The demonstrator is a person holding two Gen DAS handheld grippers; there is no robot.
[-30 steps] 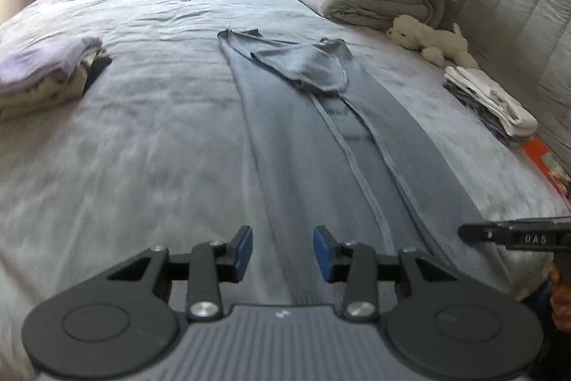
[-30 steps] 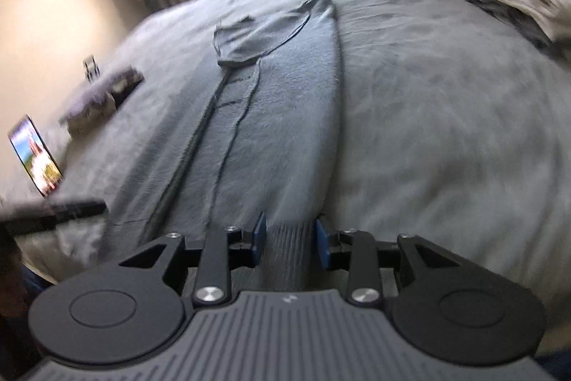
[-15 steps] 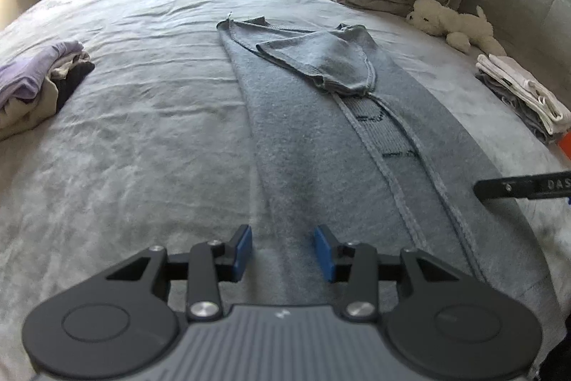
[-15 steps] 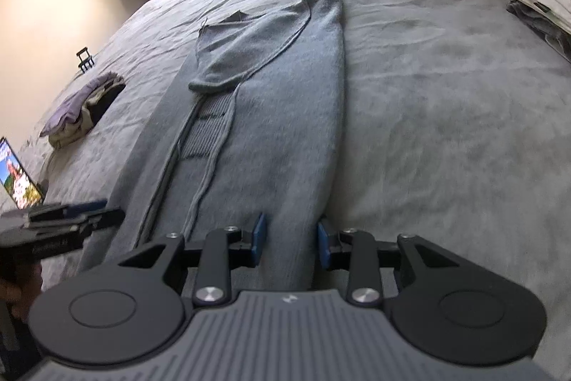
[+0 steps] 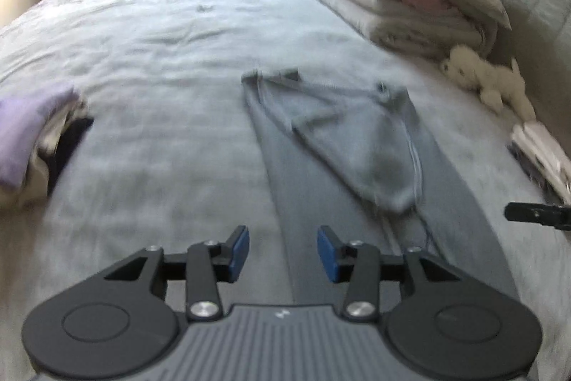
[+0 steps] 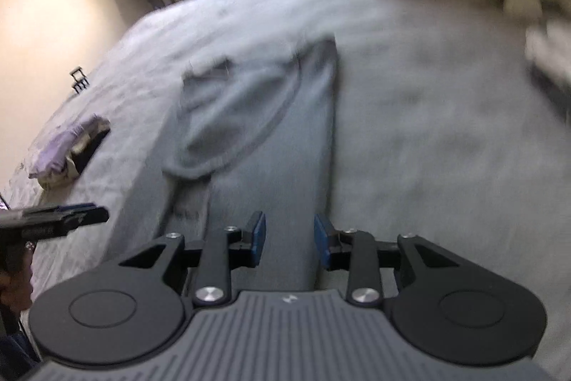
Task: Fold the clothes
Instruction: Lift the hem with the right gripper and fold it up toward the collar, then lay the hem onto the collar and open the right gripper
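The left gripper and right gripper both hover with jaws spread and nothing between them, over the near end of the grey sweater. It lies lengthwise on the bed, sleeve folded across. Farther off: folded clothes, stacked bedding, plush toy.

Sweater lies mid-bed, clothes pile left.

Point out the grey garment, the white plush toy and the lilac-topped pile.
grey garment (image 5: 360, 145), left wrist view, folded-over upper part.
white plush toy (image 5: 489, 77), left wrist view, body.
lilac-topped pile (image 6: 67, 145), right wrist view, top layer.
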